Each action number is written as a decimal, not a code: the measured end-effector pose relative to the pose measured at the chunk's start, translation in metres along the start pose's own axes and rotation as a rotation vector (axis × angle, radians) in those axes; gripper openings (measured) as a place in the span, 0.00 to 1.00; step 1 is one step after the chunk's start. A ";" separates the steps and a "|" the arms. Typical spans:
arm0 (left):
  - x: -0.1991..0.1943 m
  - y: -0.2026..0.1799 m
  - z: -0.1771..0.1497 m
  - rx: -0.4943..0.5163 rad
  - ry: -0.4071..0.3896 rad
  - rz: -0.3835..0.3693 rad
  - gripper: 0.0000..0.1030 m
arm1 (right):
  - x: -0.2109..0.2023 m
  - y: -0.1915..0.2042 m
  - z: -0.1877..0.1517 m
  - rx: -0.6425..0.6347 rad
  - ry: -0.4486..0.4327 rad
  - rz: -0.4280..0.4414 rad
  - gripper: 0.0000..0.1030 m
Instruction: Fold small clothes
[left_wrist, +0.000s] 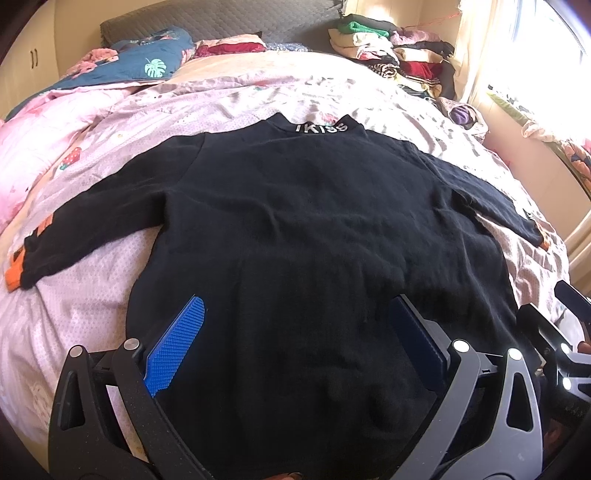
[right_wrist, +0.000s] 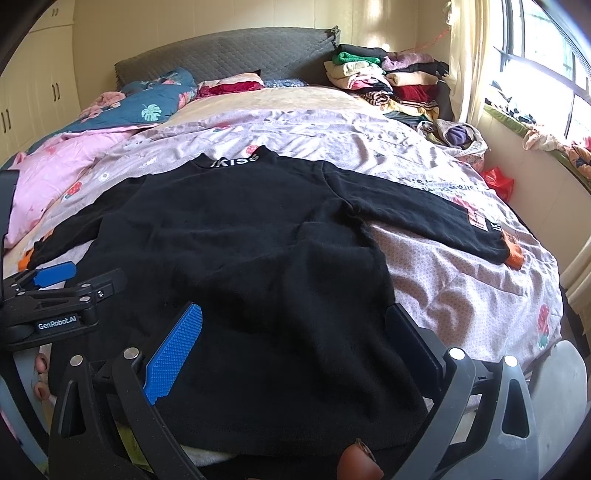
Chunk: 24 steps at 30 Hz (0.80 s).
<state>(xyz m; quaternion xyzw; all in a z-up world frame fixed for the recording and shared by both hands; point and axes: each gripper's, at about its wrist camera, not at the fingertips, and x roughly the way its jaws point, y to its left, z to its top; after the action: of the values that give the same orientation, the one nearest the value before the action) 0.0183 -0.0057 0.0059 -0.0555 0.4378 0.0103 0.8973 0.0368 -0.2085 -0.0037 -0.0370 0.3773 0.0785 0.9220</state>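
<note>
Left wrist view: black sweater (left_wrist: 314, 229) spread flat on pink bedspread (left_wrist: 92, 314), collar toward headboard, sleeves stretched out both ways, orange cuff at left sleeve end. Left gripper (left_wrist: 297, 314) over hem, fingers wide apart, nothing between them. Right gripper partly visible at right edge.

Right wrist view: same sweater (right_wrist: 240, 240) flat on bed. Right gripper (right_wrist: 295, 314) over hem near right corner, fingers spread, empty. Left gripper (right_wrist: 55, 273) at left edge. Clothes pile (right_wrist: 388, 77) by headboard (right_wrist: 229, 55).

Bed (left_wrist: 110, 317) (pink sheet) bears black sweater (left_wrist: 314, 221).
</note>
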 end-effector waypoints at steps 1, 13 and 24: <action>0.002 -0.001 0.003 0.000 0.002 -0.003 0.92 | 0.002 -0.002 0.002 0.004 0.003 0.000 0.96; 0.021 -0.012 0.032 -0.001 0.006 -0.018 0.92 | 0.017 -0.036 0.037 0.096 -0.003 -0.022 0.96; 0.036 -0.027 0.070 0.004 -0.008 -0.014 0.92 | 0.034 -0.058 0.070 0.154 -0.008 -0.029 0.96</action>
<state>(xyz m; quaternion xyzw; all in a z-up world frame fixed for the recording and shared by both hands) 0.0972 -0.0261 0.0225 -0.0568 0.4338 0.0034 0.8992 0.1189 -0.2532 0.0231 0.0289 0.3778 0.0361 0.9247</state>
